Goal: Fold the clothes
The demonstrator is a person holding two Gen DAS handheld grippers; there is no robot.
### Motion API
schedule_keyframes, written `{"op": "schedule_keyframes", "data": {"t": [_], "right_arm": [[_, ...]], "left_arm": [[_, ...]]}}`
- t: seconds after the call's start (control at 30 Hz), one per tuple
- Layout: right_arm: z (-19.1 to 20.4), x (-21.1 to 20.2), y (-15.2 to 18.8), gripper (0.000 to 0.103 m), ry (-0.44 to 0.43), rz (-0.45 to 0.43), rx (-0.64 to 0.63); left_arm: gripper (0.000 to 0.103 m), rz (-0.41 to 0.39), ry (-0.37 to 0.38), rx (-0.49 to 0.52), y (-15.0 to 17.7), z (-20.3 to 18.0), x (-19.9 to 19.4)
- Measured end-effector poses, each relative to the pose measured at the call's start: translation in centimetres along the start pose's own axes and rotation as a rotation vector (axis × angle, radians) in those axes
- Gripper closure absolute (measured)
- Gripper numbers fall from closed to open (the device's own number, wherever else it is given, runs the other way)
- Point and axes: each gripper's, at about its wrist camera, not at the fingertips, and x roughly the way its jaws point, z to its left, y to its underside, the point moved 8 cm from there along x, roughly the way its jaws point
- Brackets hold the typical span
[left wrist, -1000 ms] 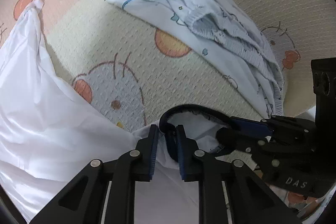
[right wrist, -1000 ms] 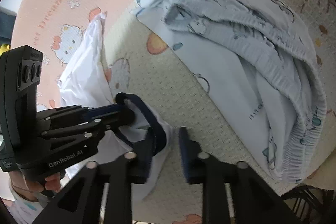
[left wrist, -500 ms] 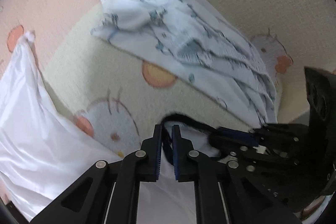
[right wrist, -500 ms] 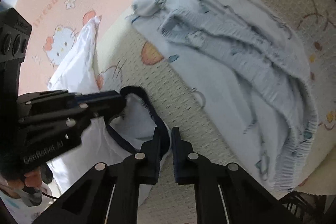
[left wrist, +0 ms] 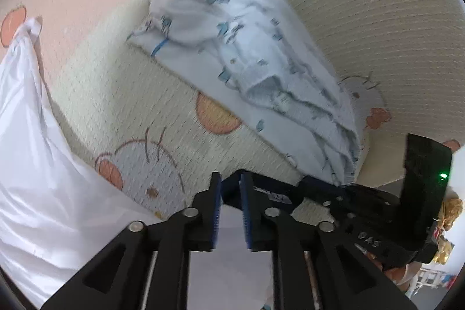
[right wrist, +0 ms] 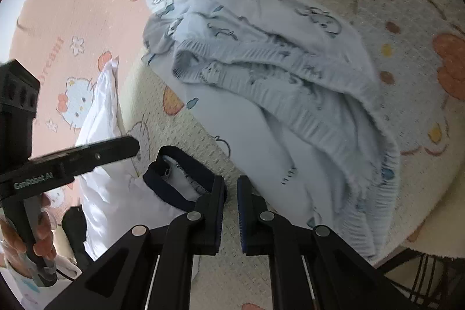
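- White shirt with navy collar hangs over the cartoon-print mat, gripped at the collar.
- Left gripper: fingers nearly closed on the collar band.
- Right gripper: fingers nearly closed; whether cloth sits between them, I cannot tell.
- Keep both pinches level and taut — lay it flat clear of the pale-blue printed garment.
- Containers: none visible.

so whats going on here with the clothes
A person is working with two handheld grippers on a white shirt with a dark navy collar, lying on a cartoon-print mat. The left gripper and the right gripper both pinch the collar. A crumpled pale blue printed garment lies further back, untouched.
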Motion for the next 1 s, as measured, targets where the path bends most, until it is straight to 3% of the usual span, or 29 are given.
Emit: {"op": "schedule_keyframes", "data": {"t": [0.03, 0.07, 0.17, 0.33, 0.5, 0.67, 0.8, 0.83, 0.87, 0.93, 0.97, 1.0], "right_arm": [[-0.1, -0.3, 0.0, 0.095, 0.001, -0.004, 0.007], [-0.2, -0.6, 0.1, 0.095, 0.001, -0.007, 0.011], [-0.2, -0.7, 0.4, 0.082, -0.006, -0.001, 0.000], [0.0, -1.0, 1.0, 0.081, -0.017, 0.009, -0.018], [1.4, -1.1, 1.9, 0.061, -0.013, 0.015, -0.125], [2.9, -0.2, 2.5, 0.060, 0.050, -0.010, -0.292], [3.2, 0.3, 2.5, 0.060, 0.093, -0.024, -0.374], [3.3, 0.4, 2.3, 0.060, 0.083, -0.027, -0.371], [3.4, 0.5, 2.0, 0.060, 0.072, -0.030, -0.368], [3.5, 0.6, 1.6, 0.059, 0.054, -0.035, -0.363], [3.4, 0.6, 1.6, 0.059, 0.051, -0.038, -0.365], [3.3, 0.6, 1.5, 0.059, 0.049, -0.040, -0.366]], "left_arm": [[0.038, 0.007, -0.004, -0.001, 0.1, -0.1, 0.4], [0.024, 0.003, 0.000, 0.004, 0.1, -0.4, 0.6], [0.024, -0.010, 0.015, 0.022, 0.4, -1.2, 1.2], [0.024, -0.031, 0.040, 0.052, 0.7, -2.5, 2.2], [0.024, -0.053, 0.065, 0.081, 1.1, -3.9, 3.3], [0.024, -0.153, -0.092, 0.273, 1.7, -3.9, 3.6], [0.024, -0.203, -0.098, 0.373, 2.5, -3.5, 4.5], [0.026, -0.215, -0.072, 0.378, 3.2, -1.9, 4.7], [0.033, -0.217, -0.053, 0.377, 1.9, -1.4, 4.5], [0.046, -0.208, -0.030, 0.372, -3.1, -2.1, 3.6], [0.055, -0.202, -0.021, 0.376, -3.3, -2.7, 3.7], [0.057, -0.195, -0.014, 0.386, -2.4, -2.8, 3.5]]}}
